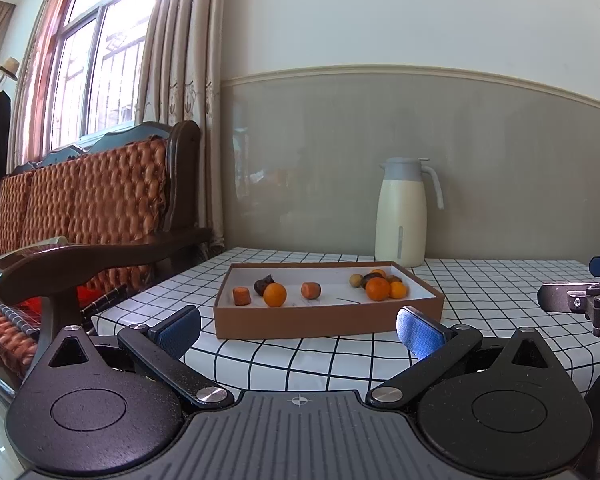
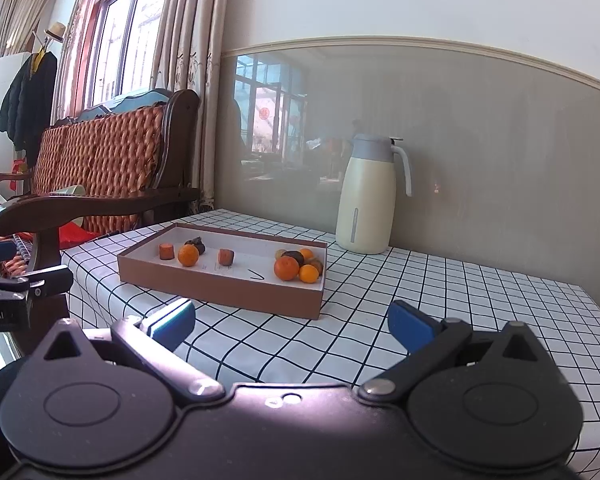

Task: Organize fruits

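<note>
Checked tablecloth (image 1: pixel 500 280) against a wall, jug (image 1: pixel 401 216) behind; shallow brown box (image 1: pixel 328 316) holds loose fruits, a pile (image 1: pixel 380 285) at its right end. Left gripper (image 1: pixel 298 326) and right gripper (image 2: pixel 292 322) both spread wide, empty, short of the box. Fruits look small, round, light, likely to roll, so pinch across the middle.

Both tongs are built of black plastic arms joined by silver screws; the left tongs (image 1: pixel 298 330) carry blue pads (image 1: pixel 418 334); a ribbed grey plate bears a small crosshair mark (image 1: pixel 299 401); the right tongs (image 2: pixel 292 322) match.
</note>
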Motion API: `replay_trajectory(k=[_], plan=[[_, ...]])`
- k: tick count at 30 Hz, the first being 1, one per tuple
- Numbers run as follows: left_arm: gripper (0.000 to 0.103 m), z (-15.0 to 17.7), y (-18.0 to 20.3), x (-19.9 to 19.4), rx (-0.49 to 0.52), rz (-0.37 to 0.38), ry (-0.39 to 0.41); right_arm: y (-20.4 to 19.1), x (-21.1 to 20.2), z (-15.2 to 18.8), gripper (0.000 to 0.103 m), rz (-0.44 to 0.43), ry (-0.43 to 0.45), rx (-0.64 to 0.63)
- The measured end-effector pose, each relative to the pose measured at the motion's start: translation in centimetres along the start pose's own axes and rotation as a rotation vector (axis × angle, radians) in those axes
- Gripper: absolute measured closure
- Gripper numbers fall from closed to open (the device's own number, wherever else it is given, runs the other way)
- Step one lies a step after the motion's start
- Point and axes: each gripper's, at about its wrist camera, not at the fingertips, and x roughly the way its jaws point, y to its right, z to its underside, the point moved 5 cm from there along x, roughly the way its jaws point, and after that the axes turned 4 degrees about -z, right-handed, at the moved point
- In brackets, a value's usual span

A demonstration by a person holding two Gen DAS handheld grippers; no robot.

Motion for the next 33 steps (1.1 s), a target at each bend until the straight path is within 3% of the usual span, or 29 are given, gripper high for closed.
replay_trajectory(k=[33], plan=[[0.000,-0.10,0.17,-0.10,0.008,0.004,0.007,0.27,0.02,0.16,0.006,0.004,-0.001,0.003]])
